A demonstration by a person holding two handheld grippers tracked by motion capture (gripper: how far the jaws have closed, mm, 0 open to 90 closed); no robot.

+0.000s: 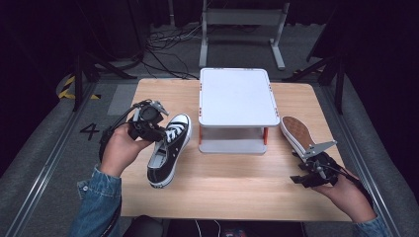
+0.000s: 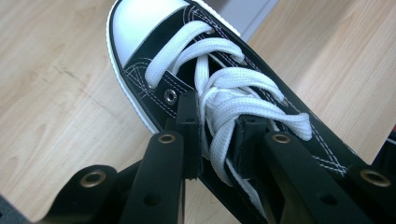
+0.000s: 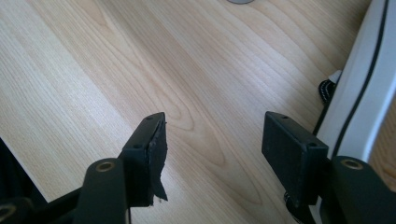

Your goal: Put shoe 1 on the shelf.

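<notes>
gripping the white laces (image 2: 224,107) of a black shoe (image 1: 167,150), the left tool (image 1: 148,129) has its jaws closed on the lace bundle over the tongue, as the left gripper view shows plainly. that shoe sits at the left part of the desk (image 1: 227,192), toe pointing away toward a white stand (image 1: 237,96); whether the sole fully rests on the wood cannot be told. the right tool (image 1: 316,170) has its jaws wide apart and clamped on nothing, held just beside a second shoe (image 1: 296,133) that lies tipped with its brown sole upward at the desk's right side. judgement: canvas upper is soft and will fold, rubber sole is stiffer and grippy; each shoe looks light. laces are a weak hold, likely to slip or stretch, so the shoe may swing; the heel collar or sidewall would give a firmer hold. surface is pale wood, smooth and level. room is dark, with black drapes, cables on a grey floor (image 1: 49,148) and a metal frame (image 1: 242,19) behind the desk.
</notes>
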